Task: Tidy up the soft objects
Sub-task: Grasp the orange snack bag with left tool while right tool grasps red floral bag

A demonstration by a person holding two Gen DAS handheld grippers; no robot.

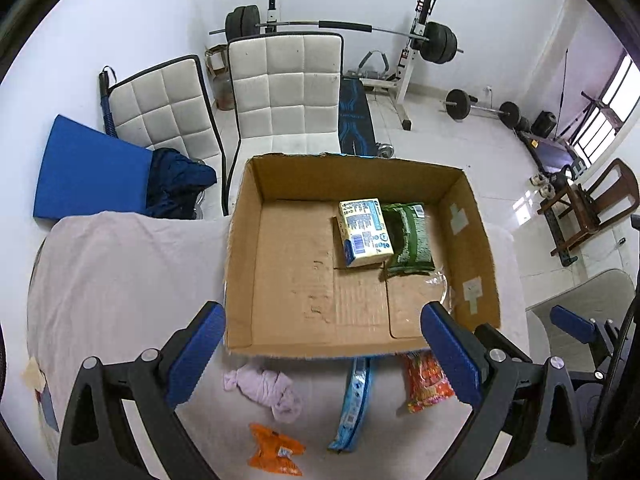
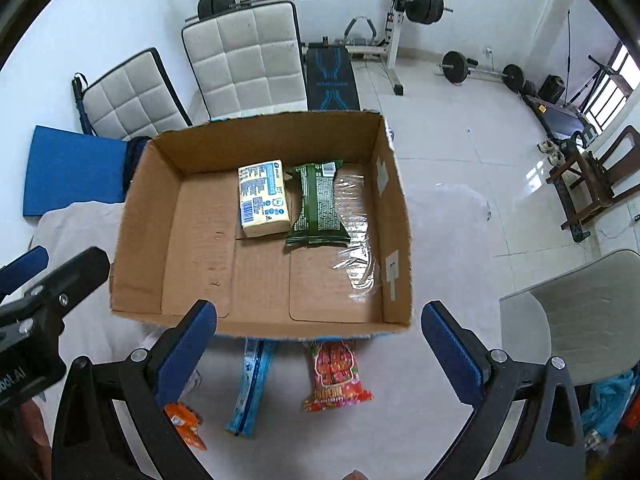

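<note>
An open cardboard box [image 1: 244, 248] [image 2: 140, 216] stands on the white-covered table. Inside it lie a pale yellow tissue pack [image 1: 364, 232] [image 2: 263, 198], a green packet [image 1: 412, 240] [image 2: 318, 206] and a clear plastic wrap [image 2: 356, 236]. In front of the box lie a lilac cloth [image 1: 266, 390], an orange packet [image 1: 276, 450] [image 2: 185, 420], a blue pouch [image 1: 354, 404] [image 2: 252, 388] and a red snack packet [image 1: 426, 380] [image 2: 334, 376]. My left gripper [image 1: 324, 356] is open and empty above these items. My right gripper [image 2: 320, 352] is open and empty above the red packet.
Two white padded chairs [image 1: 288, 88] and a blue mat [image 1: 88, 168] stand behind the table. A weight bench with barbell [image 1: 360, 28] is at the back wall. A grey chair [image 2: 580, 312] and a wooden chair [image 2: 592, 184] are to the right.
</note>
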